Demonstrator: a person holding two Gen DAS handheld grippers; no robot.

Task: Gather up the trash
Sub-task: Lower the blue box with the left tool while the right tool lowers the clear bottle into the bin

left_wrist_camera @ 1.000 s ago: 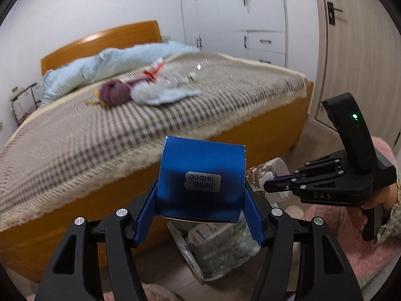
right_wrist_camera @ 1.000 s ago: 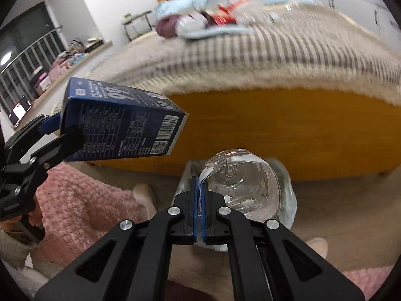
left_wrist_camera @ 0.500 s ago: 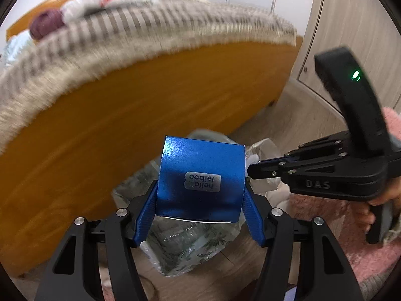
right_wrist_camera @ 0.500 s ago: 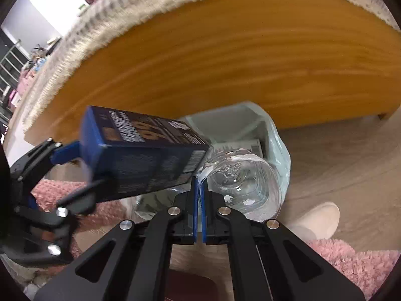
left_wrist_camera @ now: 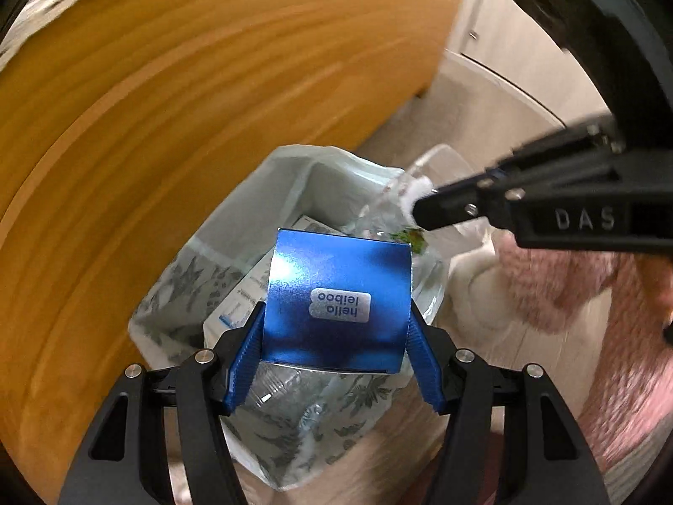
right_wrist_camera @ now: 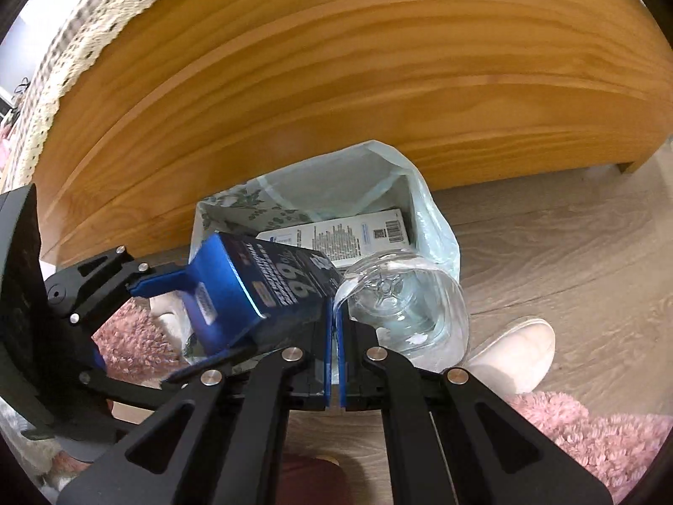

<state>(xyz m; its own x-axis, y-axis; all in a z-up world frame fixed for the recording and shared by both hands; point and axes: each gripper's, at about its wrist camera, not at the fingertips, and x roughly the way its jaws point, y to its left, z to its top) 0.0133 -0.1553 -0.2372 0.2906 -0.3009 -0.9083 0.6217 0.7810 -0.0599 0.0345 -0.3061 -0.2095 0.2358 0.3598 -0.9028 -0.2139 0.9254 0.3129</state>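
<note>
left wrist view: glossy blue carton (left_wrist_camera: 336,299) pinched by left fingers (left_wrist_camera: 248,362), clear crumpled bottle (right_wrist_camera: 404,307) by right fingers (right_wrist_camera: 341,349)

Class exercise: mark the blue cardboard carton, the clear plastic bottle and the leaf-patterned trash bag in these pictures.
blue cardboard carton (left_wrist_camera: 336,299), left wrist view, on its glossy end face.
clear plastic bottle (right_wrist_camera: 404,299), right wrist view, on its ribbed base.
leaf-patterned trash bag (right_wrist_camera: 336,185), right wrist view, on the inner back wall.

place: home bedroom | evid: wooden bed frame (right_wrist_camera: 336,63), fringed bedspread (right_wrist_camera: 63,50), wood-look floor (right_wrist_camera: 568,244)
</note>
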